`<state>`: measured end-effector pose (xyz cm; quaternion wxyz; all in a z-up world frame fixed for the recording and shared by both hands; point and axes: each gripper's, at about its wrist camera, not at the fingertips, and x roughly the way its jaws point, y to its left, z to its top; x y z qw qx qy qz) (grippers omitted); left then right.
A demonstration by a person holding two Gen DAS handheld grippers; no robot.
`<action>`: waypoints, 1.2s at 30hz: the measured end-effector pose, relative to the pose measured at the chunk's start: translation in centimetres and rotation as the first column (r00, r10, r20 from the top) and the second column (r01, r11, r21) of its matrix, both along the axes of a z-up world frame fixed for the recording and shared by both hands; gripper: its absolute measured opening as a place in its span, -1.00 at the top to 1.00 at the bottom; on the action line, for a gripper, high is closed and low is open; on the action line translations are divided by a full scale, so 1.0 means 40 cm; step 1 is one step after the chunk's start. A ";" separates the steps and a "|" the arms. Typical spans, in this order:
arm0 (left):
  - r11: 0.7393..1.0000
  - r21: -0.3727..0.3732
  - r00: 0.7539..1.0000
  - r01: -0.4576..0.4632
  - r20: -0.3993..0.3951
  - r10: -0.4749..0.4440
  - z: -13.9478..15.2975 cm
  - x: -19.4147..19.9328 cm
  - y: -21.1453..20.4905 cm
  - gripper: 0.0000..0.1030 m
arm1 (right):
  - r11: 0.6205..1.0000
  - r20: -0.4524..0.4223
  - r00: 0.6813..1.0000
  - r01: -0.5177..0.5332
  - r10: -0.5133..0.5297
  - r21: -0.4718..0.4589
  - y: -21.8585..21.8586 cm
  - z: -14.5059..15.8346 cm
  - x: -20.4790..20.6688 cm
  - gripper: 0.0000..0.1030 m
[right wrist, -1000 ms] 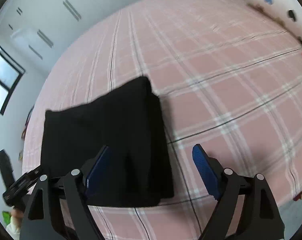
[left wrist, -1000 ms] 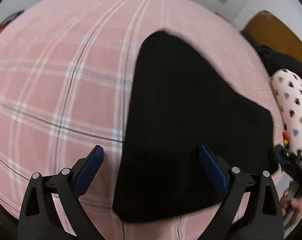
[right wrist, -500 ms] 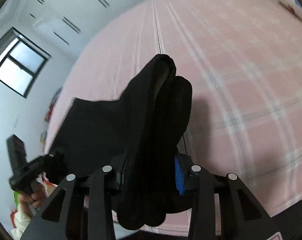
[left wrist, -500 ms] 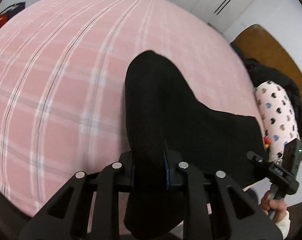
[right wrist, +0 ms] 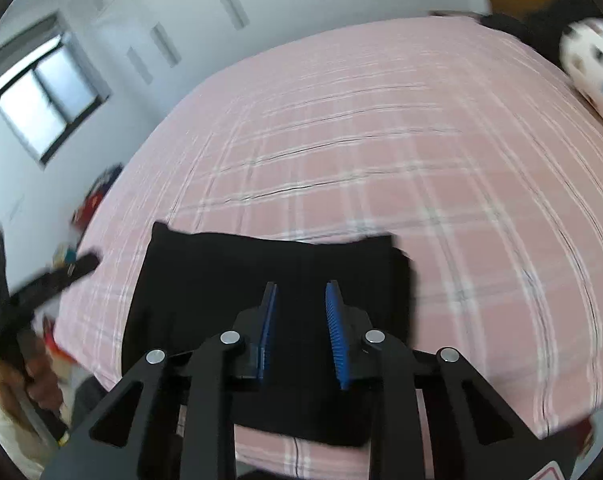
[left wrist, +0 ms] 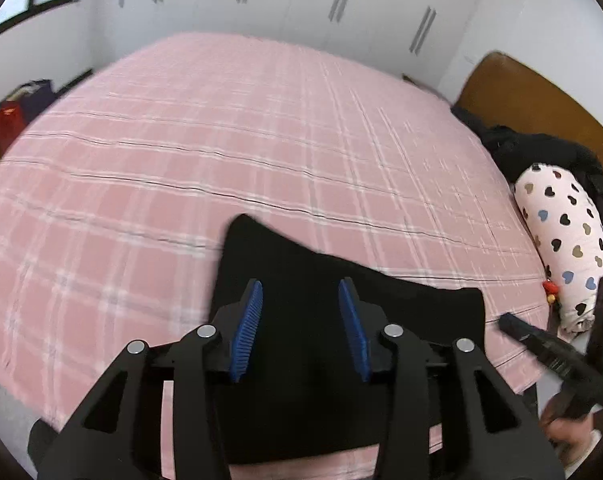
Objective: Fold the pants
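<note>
The black pants lie folded into a flat block at the near edge of the pink plaid bed. They also show in the right wrist view. My left gripper is open and empty, raised above the left part of the pants. My right gripper is open with a narrower gap, empty, raised above the right part of the pants. Each gripper shows at the edge of the other's view, the right gripper in the left wrist view and the left gripper in the right wrist view.
A white pillow with heart prints and dark clothes lie by the wooden headboard on the right. White wardrobes stand behind the bed. A window and bags on the floor are at the left.
Both grippers were shut on the pants half a second ago. Now both have let go and opened, and the pants lie flat on the bed. Both grippers have pulled back.
</note>
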<state>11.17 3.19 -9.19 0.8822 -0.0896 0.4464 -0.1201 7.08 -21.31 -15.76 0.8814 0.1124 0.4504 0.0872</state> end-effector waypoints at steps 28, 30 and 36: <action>0.948 0.318 0.996 0.011 -0.091 0.019 -0.090 0.060 -0.077 0.09 | 0.996 -0.055 0.997 0.058 -0.062 -0.060 0.022 -0.019 -0.004 0.53; 0.950 0.311 0.996 0.007 -0.090 0.022 -0.074 0.036 -0.066 0.08 | 0.995 -0.064 0.996 0.058 -0.063 -0.077 0.028 -0.016 -0.022 0.50; 0.952 0.305 0.991 -0.011 -0.124 0.051 -0.079 -0.042 -0.042 0.07 | 0.994 -0.167 0.980 0.111 -0.110 0.000 -0.018 -0.122 -0.048 0.49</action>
